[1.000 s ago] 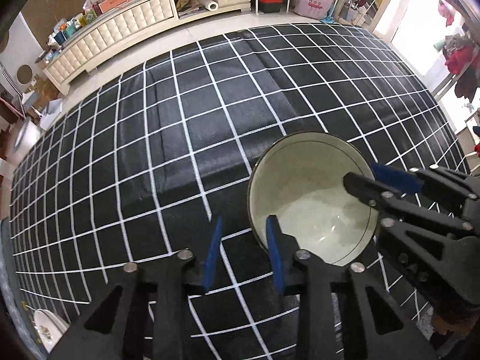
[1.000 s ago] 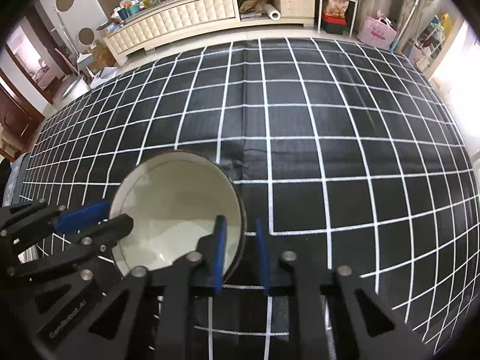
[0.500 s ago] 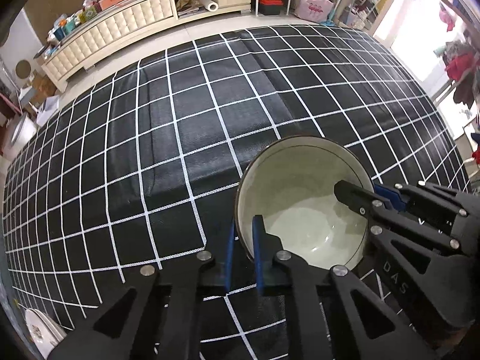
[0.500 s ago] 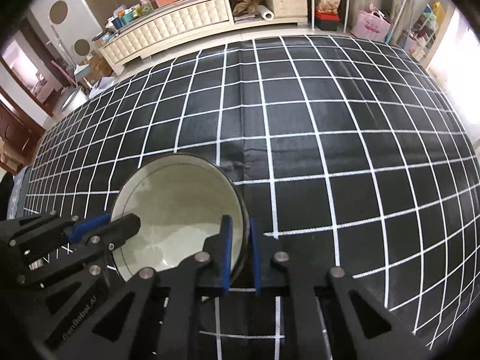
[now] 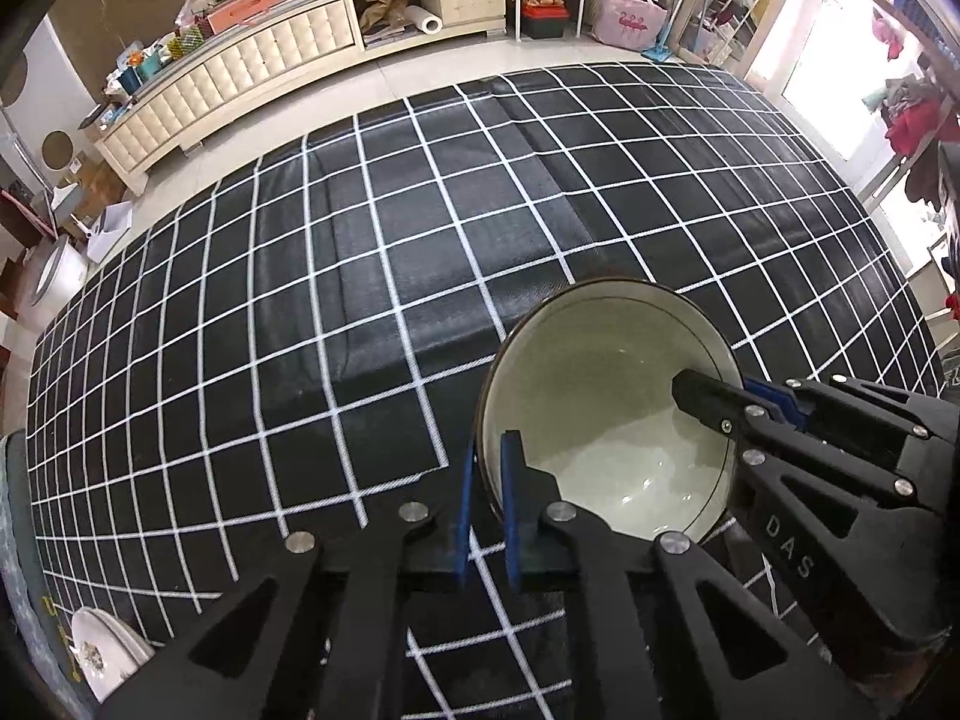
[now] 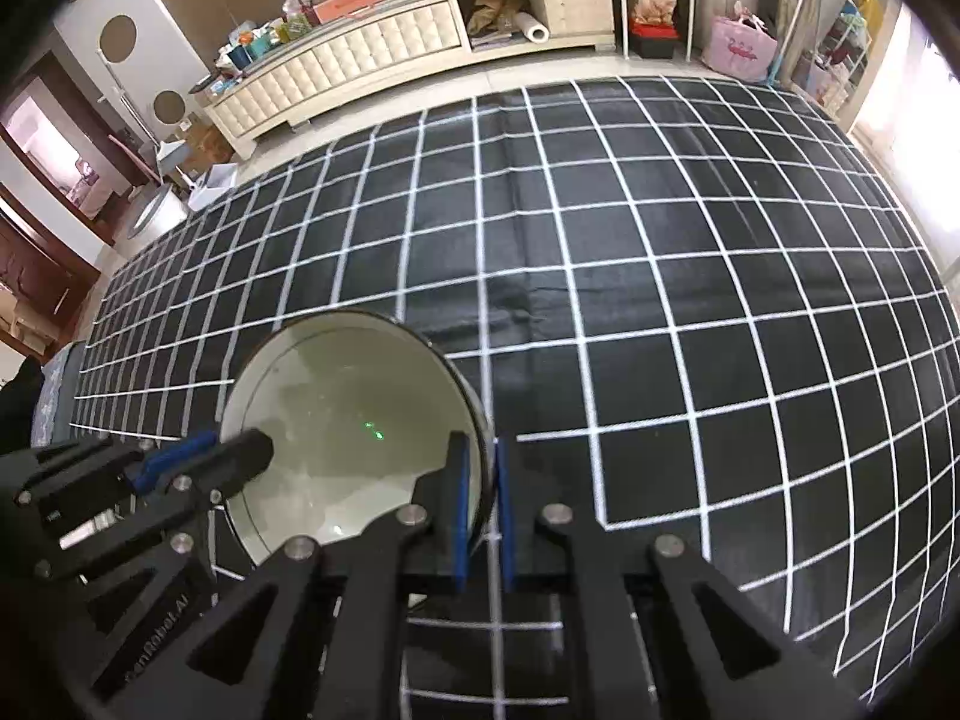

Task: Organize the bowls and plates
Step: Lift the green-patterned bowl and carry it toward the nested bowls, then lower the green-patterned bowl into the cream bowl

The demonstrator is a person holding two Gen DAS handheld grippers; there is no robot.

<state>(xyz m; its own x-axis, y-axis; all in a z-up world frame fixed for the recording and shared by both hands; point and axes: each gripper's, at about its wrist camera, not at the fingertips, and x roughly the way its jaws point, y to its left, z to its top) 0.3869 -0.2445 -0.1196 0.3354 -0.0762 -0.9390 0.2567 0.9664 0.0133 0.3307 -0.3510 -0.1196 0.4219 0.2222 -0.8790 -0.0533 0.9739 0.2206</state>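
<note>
A pale green bowl with a dark rim [image 5: 606, 402] [image 6: 354, 414] is held over the black grid tablecloth [image 5: 360, 276]. My left gripper [image 5: 487, 468] is shut on the bowl's left rim, one finger inside and one outside. My right gripper [image 6: 480, 468] is shut on the bowl's right rim the same way. Each gripper shows in the other's view, the right one in the left wrist view [image 5: 732, 390] and the left one in the right wrist view [image 6: 204, 456]. A white plate [image 5: 102, 654] lies at the table's near left corner.
The grid tablecloth [image 6: 660, 276] covers the whole table. Beyond its far edge is tiled floor and a long cream sideboard [image 5: 240, 78] loaded with clutter. A pink bag [image 6: 741, 48] and shelves stand at the far right.
Both grippers have closed on the bowl's rim: the left was wide open a second ago, the right slightly open. The bowl now appears lifted, with the views higher.
</note>
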